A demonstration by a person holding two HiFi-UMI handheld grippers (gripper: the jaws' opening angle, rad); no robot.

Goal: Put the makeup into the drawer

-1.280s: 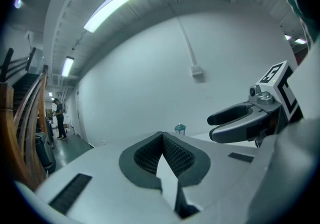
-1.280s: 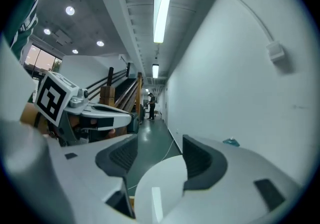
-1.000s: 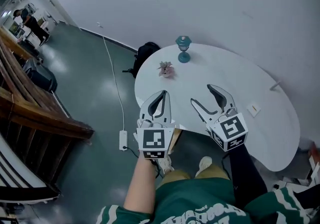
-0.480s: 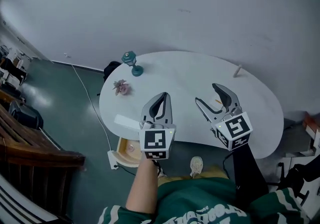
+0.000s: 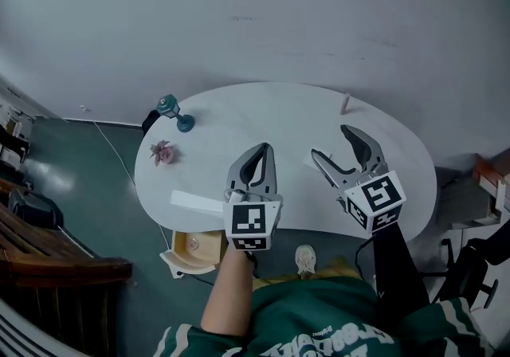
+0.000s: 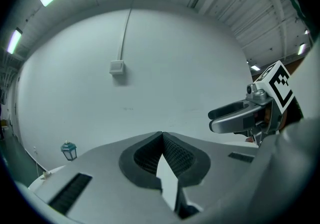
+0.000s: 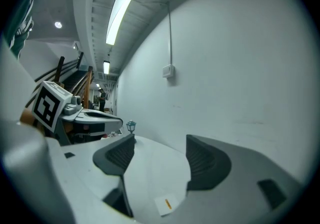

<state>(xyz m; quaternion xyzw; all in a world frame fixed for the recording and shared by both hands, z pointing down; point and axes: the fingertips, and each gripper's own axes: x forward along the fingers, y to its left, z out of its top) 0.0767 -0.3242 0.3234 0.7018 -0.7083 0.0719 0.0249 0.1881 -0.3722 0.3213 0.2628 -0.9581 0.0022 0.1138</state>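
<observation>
White table (image 5: 263,120) | drawer (image 5: 185,264) below near edge: open | contents: unclear

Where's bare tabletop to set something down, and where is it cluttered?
Bare: the table's middle, from the lantern across to the slim stick at the far edge, and its right end. Crowded: left end, lantern and pink flower.

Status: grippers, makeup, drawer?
Left gripper shut, empty; right gripper open, jaws just opening, nothing between. Drawer open below table's near-left edge. Small stick-like item at far edge, maybe the makeup, untouched. No obstruction seen.
</observation>
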